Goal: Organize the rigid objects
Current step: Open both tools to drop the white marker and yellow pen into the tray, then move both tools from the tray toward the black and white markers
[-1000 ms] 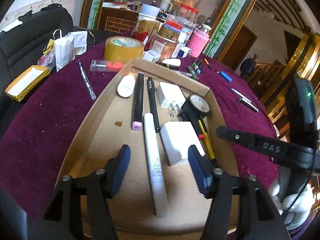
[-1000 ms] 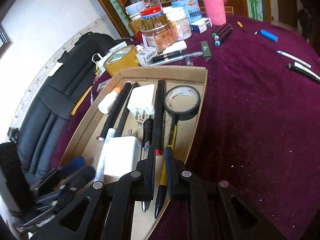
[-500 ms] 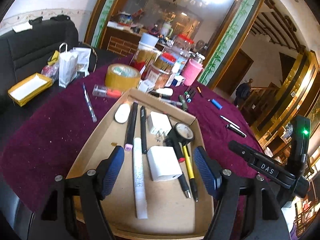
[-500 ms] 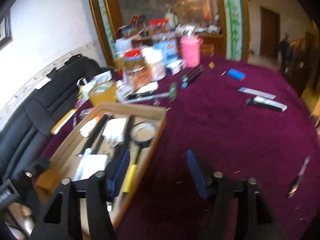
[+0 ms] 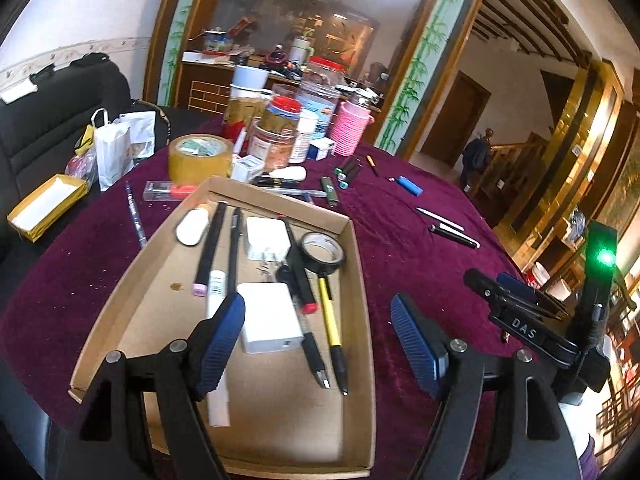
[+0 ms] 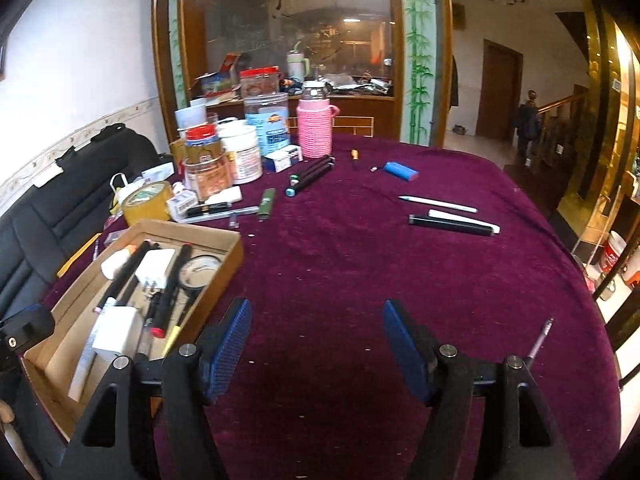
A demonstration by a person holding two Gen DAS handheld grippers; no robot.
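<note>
A cardboard tray [image 5: 360,280] on the purple cloth holds a white charger [image 5: 268,320], a black tape roll [image 5: 322,248], a yellow pen [image 5: 332,320], markers and other small items. My left gripper [image 5: 316,312] hovers above the tray's near right corner. Its jaws are opening with nothing between them. My right gripper [image 6: 316,316] hangs over bare cloth to the right of the tray [image 6: 236,248]; its jaws are also opening and empty. Loose on the cloth ahead lie a black pen [image 6: 448,225], a white pen [image 6: 436,202], a blue lighter [image 6: 400,171] and dark markers [image 6: 312,174].
Jars, a pink-sleeved bottle [image 6: 314,132] and a tape roll [image 6: 146,202] crowd the table's far left. A thin pen [image 6: 540,338] lies near the right edge. A black sofa [image 5: 48,120] with bags stands to the left.
The right gripper opened, left its pen in the tray and swung right over the cloth. The left gripper pulled back and rose, and its jaws widened.
</note>
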